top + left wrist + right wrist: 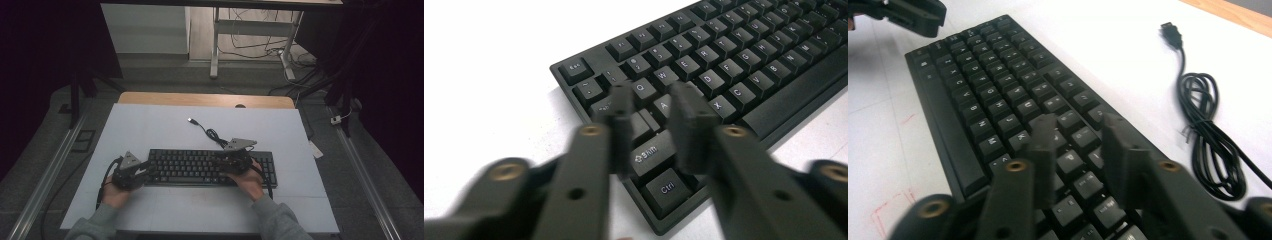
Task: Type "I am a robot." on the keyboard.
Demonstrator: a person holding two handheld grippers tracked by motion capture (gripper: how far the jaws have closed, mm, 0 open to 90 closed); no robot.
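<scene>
A black keyboard [200, 168] lies on the white table cover [150, 130], near the person's side. Its black cable [212, 134] is coiled behind it and ends in a USB plug [191, 120]. My left gripper [149, 170] hovers at the keyboard's left end; in the left gripper view its jaws [651, 100] stand apart over the Q and A keys [644, 90], holding nothing. My right gripper [227, 163] is above the right half of the keyboard [998, 100], open with a gap over the keys. The coiled cable [1205, 135] lies to its right.
The wooden table edge [200, 99] shows beyond the white cover. A desk frame [215, 50] and loose floor cables [295, 60] stand farther back. Metal rails [50, 170] run along both sides. The left gripper [913, 15] appears in the right gripper view's top left corner.
</scene>
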